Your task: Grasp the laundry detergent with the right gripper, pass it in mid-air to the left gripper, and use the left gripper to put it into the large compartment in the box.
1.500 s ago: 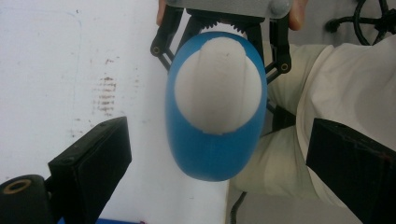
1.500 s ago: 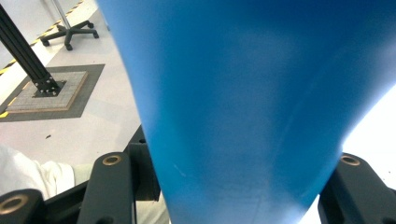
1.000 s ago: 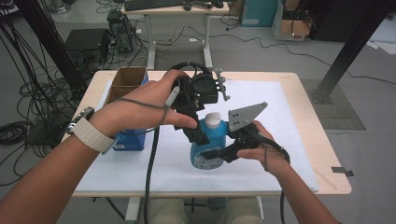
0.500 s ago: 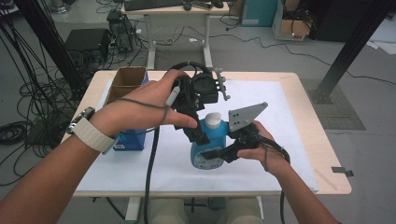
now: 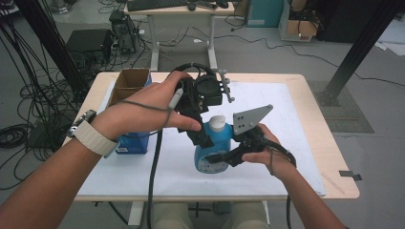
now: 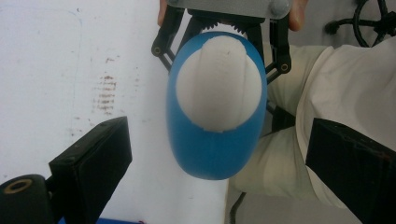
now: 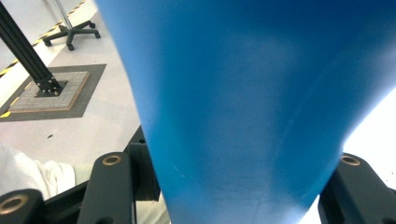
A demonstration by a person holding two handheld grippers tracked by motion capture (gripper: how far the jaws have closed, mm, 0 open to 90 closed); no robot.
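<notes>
- A blue bottle (image 5: 212,148) with a white cap (image 6: 218,84) stands upright on the white-covered worktop (image 5: 286,109).
- The right gripper (image 5: 228,156) has its jaws clamped on the bottle's body.
- The left gripper (image 5: 200,136) hangs over the cap, jaws spread wide.

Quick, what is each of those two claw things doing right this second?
Left gripper: open, jaws spread wide above the blue bottle's white cap, gripping nothing.
Right gripper: shut on the blue bottle, one jaw on each side of its body.
</notes>
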